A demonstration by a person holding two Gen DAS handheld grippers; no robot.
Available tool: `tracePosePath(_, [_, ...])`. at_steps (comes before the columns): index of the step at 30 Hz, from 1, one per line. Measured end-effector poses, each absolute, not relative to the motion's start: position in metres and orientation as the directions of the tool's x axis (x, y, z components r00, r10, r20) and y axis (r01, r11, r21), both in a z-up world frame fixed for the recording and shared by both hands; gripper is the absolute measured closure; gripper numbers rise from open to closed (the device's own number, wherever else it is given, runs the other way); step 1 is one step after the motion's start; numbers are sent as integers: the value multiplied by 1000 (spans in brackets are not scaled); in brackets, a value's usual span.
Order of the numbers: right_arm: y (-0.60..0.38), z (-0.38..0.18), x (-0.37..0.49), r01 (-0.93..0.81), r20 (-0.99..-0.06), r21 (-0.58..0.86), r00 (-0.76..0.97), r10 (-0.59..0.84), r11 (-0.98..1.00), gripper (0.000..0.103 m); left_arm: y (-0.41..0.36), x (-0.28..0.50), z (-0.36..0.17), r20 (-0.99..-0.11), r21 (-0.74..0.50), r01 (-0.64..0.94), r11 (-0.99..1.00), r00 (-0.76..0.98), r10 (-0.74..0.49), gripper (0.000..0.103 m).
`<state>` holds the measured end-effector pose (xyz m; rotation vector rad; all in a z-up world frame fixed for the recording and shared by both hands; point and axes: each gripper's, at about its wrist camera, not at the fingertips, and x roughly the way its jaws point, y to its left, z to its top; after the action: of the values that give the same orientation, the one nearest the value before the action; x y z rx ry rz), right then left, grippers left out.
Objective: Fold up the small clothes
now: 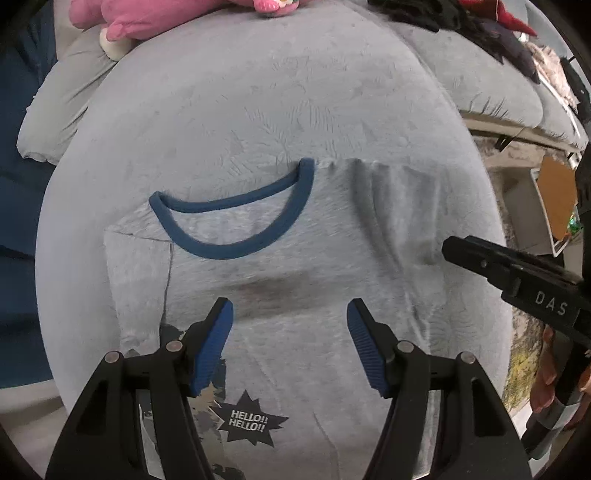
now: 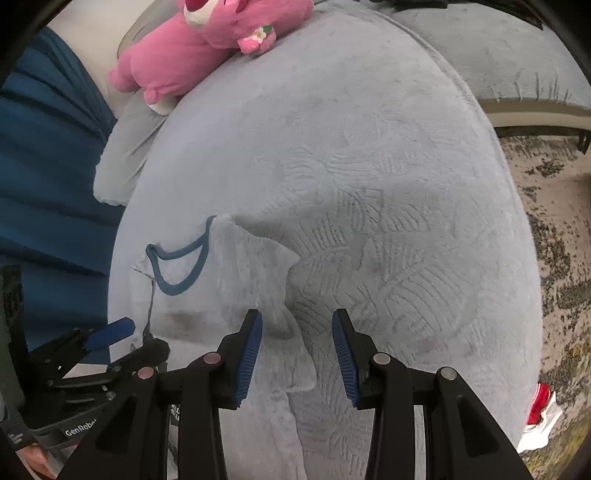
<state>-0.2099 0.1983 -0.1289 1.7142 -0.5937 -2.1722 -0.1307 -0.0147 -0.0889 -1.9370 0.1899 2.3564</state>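
Note:
A small grey T-shirt (image 1: 303, 288) with a blue neck band (image 1: 236, 218) and a "HELLO!!" star print (image 1: 248, 424) lies flat on a grey cushion (image 1: 258, 110). Its left sleeve is folded in; the right sleeve (image 2: 266, 266) lies rumpled. My left gripper (image 1: 291, 332) hovers open over the chest with nothing between its fingers. My right gripper (image 2: 297, 343) is open at the shirt's right side, just above the sleeve edge. The right gripper's body (image 1: 517, 280) shows at the right of the left wrist view, and the left gripper (image 2: 110, 343) appears at the lower left of the right wrist view.
A pink plush toy (image 2: 207, 44) lies at the cushion's far edge. Dark clothes (image 1: 480, 29) are piled on a second cushion (image 2: 498, 55) at the far right. A speckled rug (image 2: 554, 240) lies to the right, and a blue curtain (image 2: 44, 166) hangs at the left.

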Motion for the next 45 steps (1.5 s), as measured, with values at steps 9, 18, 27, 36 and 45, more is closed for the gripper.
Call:
tracePosePath(9, [186,-150,-216,-41,-832,539,-177,-525,-841,83,-18,-140,-106,-976,-62,-136,-989,-199,89,48])
tracePosePath(18, [191,-141,-213,-41,-836,525,-211,-507,-850,88,-1,-157,-134,-965,-166,-259,-952,-154,211,96])
tracePosePath(27, [202,-136,-211,-82,-854,483,-261,-449,-872,88,5,-164,-134,-947,-251,-273,-929,-131,295,103])
tracePosePath(36, [185,-136,-211,-36,-833,517,-251,-493,-855,87,2,-169,-153,-960,-227,-284,-932,-98,264,103])
tracePosePath(45, [177,-147,-222,-49,-821,546,-227,-523,-836,87,-8,-170,-156,-948,-281,-258,-925,-76,309,101])
